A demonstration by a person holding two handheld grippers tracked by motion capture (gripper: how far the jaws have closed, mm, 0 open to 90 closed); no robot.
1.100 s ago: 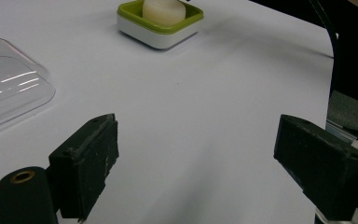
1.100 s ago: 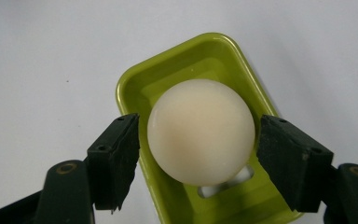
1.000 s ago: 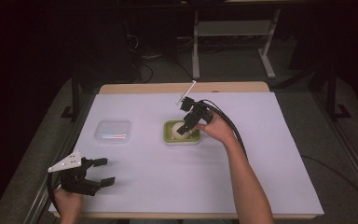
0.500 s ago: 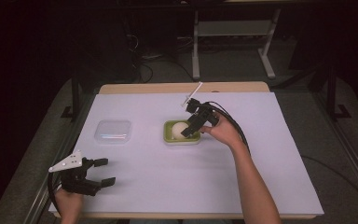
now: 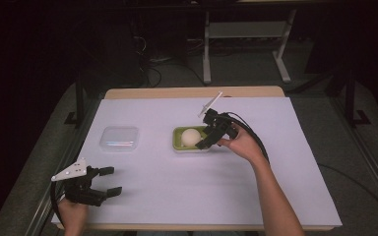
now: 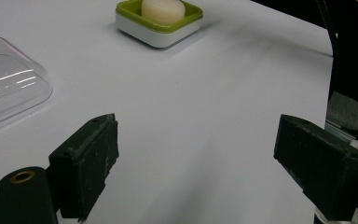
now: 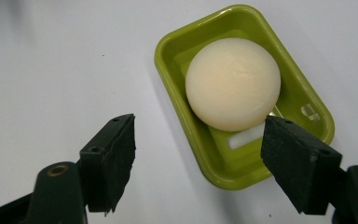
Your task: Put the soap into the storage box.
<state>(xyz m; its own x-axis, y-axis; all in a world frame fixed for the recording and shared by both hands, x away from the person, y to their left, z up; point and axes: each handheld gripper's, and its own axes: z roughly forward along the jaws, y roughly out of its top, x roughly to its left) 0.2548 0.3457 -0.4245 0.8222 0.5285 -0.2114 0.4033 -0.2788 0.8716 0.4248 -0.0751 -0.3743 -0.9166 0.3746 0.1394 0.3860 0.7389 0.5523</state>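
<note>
Right gripper view: round cream soap (image 7: 233,84) sits loose in the green dish (image 7: 177,42), mid-table, likely its resting spot. Right tool (image 7: 198,163) hangs just above the dish's near end, jaws wide apart, empty, touching nothing. Clear lid (image 5: 119,138) lies well left of the dish, so the dish is uncovered. Left tool (image 5: 100,182) rests at the table's (image 5: 177,196) near-left edge, spread open, empty.
</note>
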